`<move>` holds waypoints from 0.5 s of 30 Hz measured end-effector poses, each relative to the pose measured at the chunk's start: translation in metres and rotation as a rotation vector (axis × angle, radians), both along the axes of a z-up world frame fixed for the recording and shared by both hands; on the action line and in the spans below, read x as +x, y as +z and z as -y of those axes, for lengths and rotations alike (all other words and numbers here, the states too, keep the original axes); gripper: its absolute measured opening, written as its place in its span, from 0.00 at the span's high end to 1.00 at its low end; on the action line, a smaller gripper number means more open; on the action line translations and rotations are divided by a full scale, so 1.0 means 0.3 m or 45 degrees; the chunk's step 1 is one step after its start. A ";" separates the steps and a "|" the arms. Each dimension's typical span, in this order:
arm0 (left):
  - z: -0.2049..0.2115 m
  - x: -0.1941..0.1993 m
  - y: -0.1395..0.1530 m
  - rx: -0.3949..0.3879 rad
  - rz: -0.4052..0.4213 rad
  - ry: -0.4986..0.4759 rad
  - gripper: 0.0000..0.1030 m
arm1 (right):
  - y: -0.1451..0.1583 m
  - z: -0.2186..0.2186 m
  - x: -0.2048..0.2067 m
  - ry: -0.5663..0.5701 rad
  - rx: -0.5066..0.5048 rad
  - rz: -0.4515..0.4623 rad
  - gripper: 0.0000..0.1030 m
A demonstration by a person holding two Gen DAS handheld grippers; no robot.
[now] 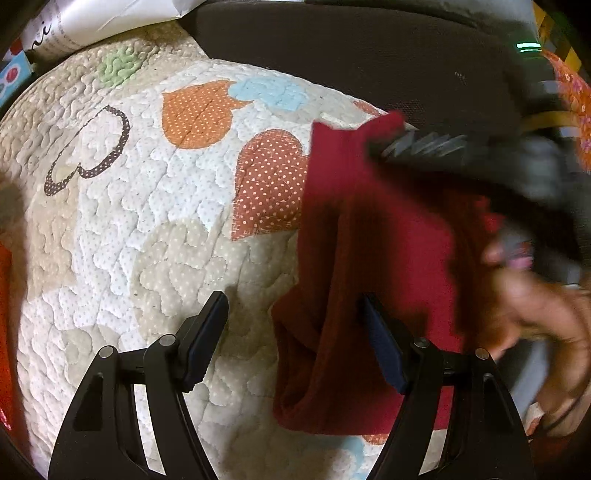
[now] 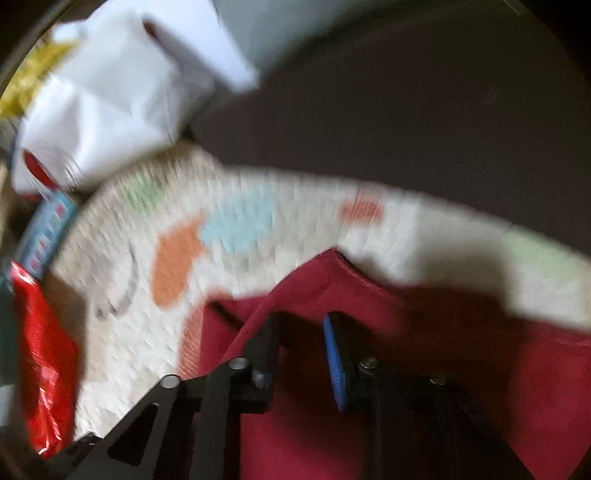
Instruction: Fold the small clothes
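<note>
Left wrist view: the left gripper [image 1: 293, 334] gapes wide, its right finger against the hanging red garment [image 1: 369, 258], gripping nothing. Beyond it, the right gripper [image 1: 424, 142], blurred, seems to lift the cloth's top edge; whether it pinches, I cannot tell. Next, probably catch the free edge. Heart-print quilt [image 1: 147, 221] lies beneath; white papers [image 1: 110, 18] far beyond the fingertips.

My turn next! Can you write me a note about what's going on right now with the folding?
Left hand-held gripper: open, holding nothing, beside the red cloth.
Right hand-held gripper: over the cloth; view too blurred to tell whether it grips.
The cloth is partly lifted off the heart quilt, hanging in loose drapes.
Done: cloth picked up.
Left: lay it flat and fold it.
</note>
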State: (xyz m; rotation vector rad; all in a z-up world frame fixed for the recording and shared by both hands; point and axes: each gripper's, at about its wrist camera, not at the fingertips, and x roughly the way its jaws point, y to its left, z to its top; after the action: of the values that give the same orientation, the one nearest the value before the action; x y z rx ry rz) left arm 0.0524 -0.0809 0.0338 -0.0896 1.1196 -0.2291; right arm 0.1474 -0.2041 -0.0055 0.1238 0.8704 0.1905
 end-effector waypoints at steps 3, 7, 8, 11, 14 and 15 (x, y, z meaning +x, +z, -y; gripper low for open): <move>0.005 0.010 -0.006 -0.024 -0.013 0.003 0.28 | 0.021 0.030 -0.040 0.018 0.032 0.052 0.78; 0.008 0.016 -0.002 -0.038 -0.006 0.000 0.28 | 0.091 0.210 -0.205 -0.062 0.083 0.144 0.78; 0.013 0.016 0.000 -0.044 -0.004 -0.002 0.28 | 0.106 0.260 -0.247 -0.100 0.048 0.166 0.78; 0.017 0.020 0.004 -0.069 0.009 -0.001 0.28 | 0.141 0.458 -0.386 -0.258 -0.050 0.222 0.78; 0.014 0.020 -0.002 -0.069 0.009 0.016 0.28 | 0.117 0.643 -0.459 -0.467 -0.119 0.160 0.76; 0.012 0.020 -0.004 -0.077 0.005 0.016 0.28 | 0.079 0.716 -0.470 -0.553 -0.121 0.102 0.76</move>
State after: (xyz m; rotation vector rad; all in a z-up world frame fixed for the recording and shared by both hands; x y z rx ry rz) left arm 0.0585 -0.0845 0.0327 -0.1501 1.1078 -0.2516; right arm 0.0064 -0.4190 0.0180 0.2114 0.7525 -0.2505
